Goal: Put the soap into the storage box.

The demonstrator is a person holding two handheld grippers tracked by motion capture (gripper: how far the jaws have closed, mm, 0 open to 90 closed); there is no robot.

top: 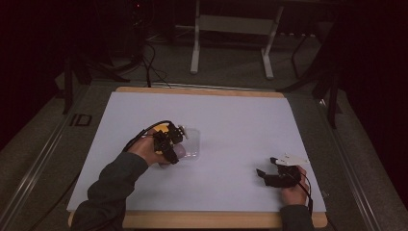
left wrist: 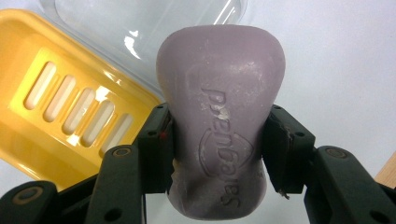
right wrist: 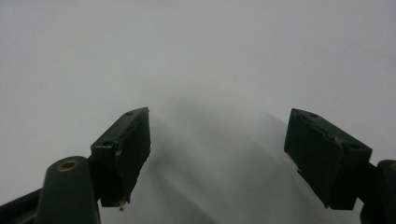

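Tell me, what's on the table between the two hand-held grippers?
Nothing: in the high view, bare white table surface stretches between the left hand-held gripper, shut on the purple soap bar beside the yellow soap dish, and the open right hand-held gripper.

Soap bar (left wrist: 219, 116) between left jaws, beside soap dish (left wrist: 60, 112) and lid (left wrist: 140, 23).

A lab-type recording room is indicated — a white-covered table (top: 231, 115) is set on grey carpet (top: 226, 72), ringed by dark stands (top: 332, 103), floor cables (top: 151, 67) and a white bench frame (top: 195, 43).
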